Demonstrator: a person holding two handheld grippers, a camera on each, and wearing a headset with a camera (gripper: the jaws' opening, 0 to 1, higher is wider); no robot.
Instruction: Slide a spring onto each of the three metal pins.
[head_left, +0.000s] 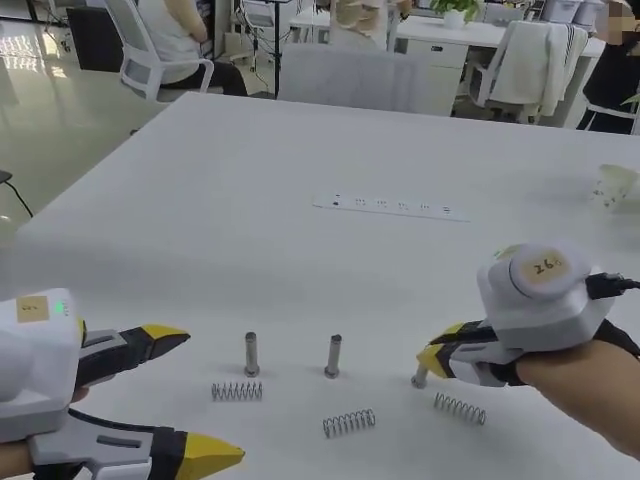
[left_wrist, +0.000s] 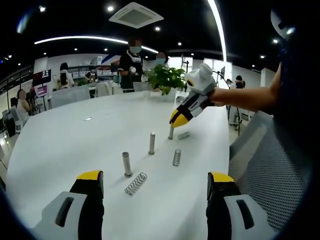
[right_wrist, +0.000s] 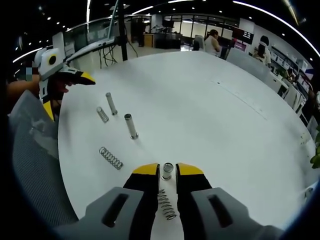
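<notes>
Three springs lie loose on the table (head_left: 300, 150), none on a pin. My left gripper (head_left: 195, 398) has its jaws spread wide, empty, near the left pin (head_left: 251, 354) and left spring (head_left: 237, 391). Middle pin (head_left: 333, 356) stands upright, with the middle spring (head_left: 349, 423) in front. My right gripper (head_left: 437, 362) has its jaws narrowed around the right pin (head_left: 420, 378) — can't tell if clamped. Right spring (head_left: 459, 408) lies just beside.

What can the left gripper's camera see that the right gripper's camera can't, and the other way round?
Left gripper view, not the right one: the left gripper's own wide-open jaws, the right gripper from outside, and a plant. Right gripper view, not the left one: the right gripper's own jaws close on either side of one pin's top, and the left gripper from outside. Both: the white table, three upright pins and three loose springs lying near them.
</notes>
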